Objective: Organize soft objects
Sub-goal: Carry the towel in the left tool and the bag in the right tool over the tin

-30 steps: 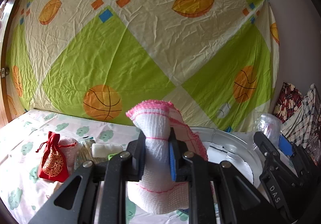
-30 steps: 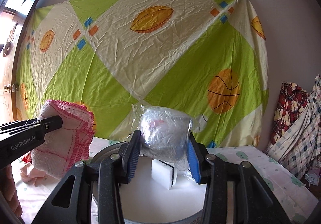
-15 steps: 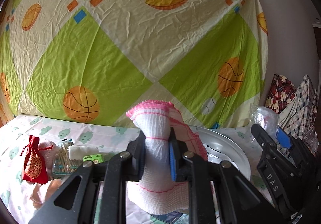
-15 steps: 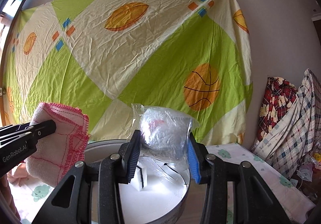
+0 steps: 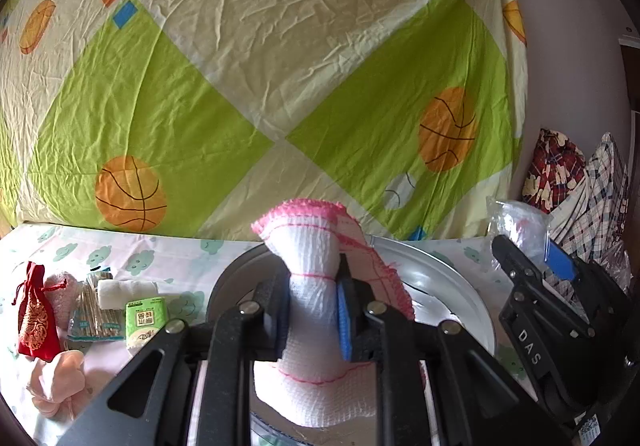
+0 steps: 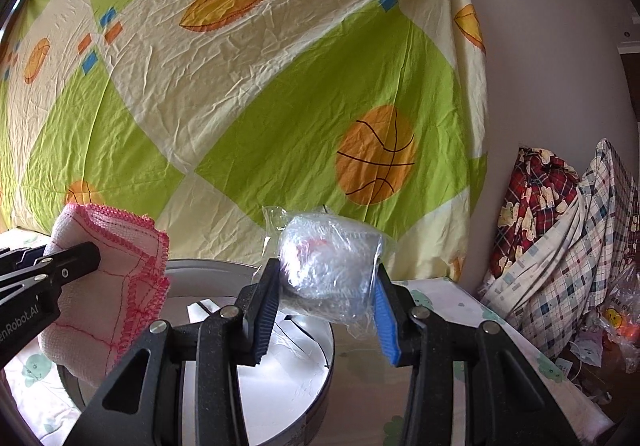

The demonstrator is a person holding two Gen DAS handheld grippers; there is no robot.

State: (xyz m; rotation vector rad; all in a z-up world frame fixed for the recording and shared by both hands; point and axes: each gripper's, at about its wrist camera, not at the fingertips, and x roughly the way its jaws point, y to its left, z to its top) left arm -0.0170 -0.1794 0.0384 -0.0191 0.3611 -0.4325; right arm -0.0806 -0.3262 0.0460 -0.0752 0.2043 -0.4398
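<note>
the left gripper pinches a pink-edged cloth tight, and the right gripper clamps a plastic-wrapped bundle, both held over the round tin near the bed's right edge, likely for dropping in.

pink-edged white cloth pinched upright, clear-wrapped bundle held

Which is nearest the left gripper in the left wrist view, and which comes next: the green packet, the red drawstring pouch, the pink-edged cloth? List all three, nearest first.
1. pink-edged cloth: pinched in the left gripper, centre of view.
2. green packet: on the table just left of the gripper.
3. red drawstring pouch: far left, past the packet.
</note>
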